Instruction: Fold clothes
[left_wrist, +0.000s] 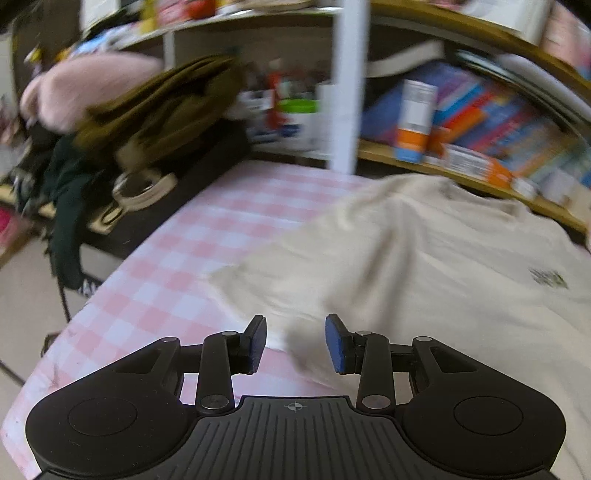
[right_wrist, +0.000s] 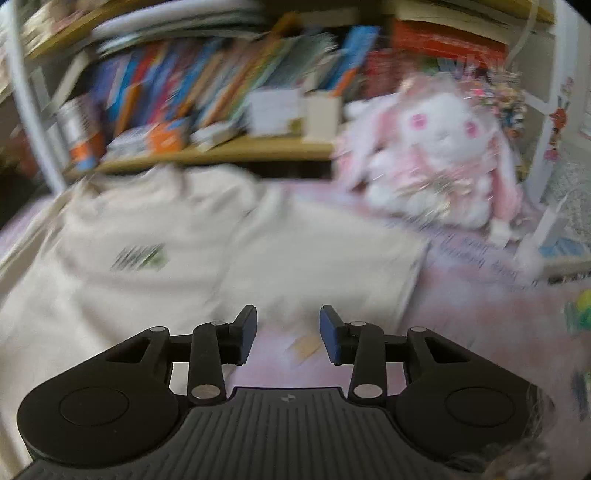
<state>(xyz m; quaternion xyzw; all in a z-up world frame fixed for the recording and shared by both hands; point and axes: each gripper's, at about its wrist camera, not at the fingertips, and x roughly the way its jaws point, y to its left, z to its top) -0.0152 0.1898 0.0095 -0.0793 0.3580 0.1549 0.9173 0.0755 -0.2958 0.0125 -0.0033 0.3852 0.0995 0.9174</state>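
A cream T-shirt (left_wrist: 424, 258) with a small dark chest print lies spread on the pink checked tablecloth (left_wrist: 192, 243). My left gripper (left_wrist: 295, 341) hovers above the shirt's left sleeve edge, jaws apart, nothing between the blue pads. In the right wrist view the same T-shirt (right_wrist: 177, 258) fills the left and middle. My right gripper (right_wrist: 288, 332) hangs over the cloth just off the shirt's right sleeve, jaws apart and empty. Both views are blurred by motion.
A shelf of books (left_wrist: 480, 122) runs behind the table. Piled clothes and a brown bag (left_wrist: 147, 110) sit on a chair at the left. A pink and white plush rabbit (right_wrist: 439, 162) sits at the back right. A small tan scrap (right_wrist: 306, 347) lies on the cloth.
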